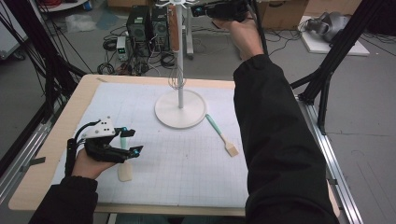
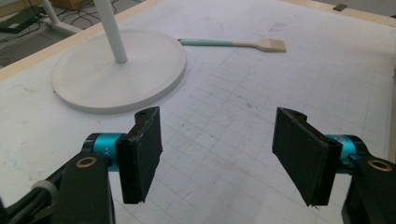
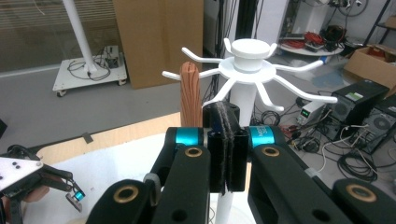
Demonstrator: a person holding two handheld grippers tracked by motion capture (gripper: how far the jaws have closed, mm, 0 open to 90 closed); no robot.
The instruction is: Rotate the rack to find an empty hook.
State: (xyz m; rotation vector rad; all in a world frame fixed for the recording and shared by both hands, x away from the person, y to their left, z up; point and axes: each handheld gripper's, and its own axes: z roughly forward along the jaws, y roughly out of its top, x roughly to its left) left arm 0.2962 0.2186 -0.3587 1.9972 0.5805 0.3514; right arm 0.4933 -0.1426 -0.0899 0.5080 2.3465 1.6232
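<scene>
Grey concrete floor (image 1: pixel 369 116) all round worktop (image 1: pixel 88 88), pale wood edged, white gridded mat (image 1: pixel 187 163) on top. Beyond raised right jaws: black computer towers (image 1: pixel 148 28) on floor amid tangled cables (image 1: pixel 112 60), tall brown cardboard panel (image 3: pixel 154 37), white wheeled stand base (image 3: pixel 88 72). Far to their right: black tripod legs (image 1: pixel 336 51), white board on floor (image 1: pixel 327 44). Left of low left jaws: black frame struts (image 1: pixel 32 51), aluminium rail (image 1: pixel 18 158) along worktop edge. Even indoor light.

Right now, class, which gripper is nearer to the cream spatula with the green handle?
Left. The left gripper hovers right over the spatula near the table's front; the right gripper is raised at the rack's top.
</scene>
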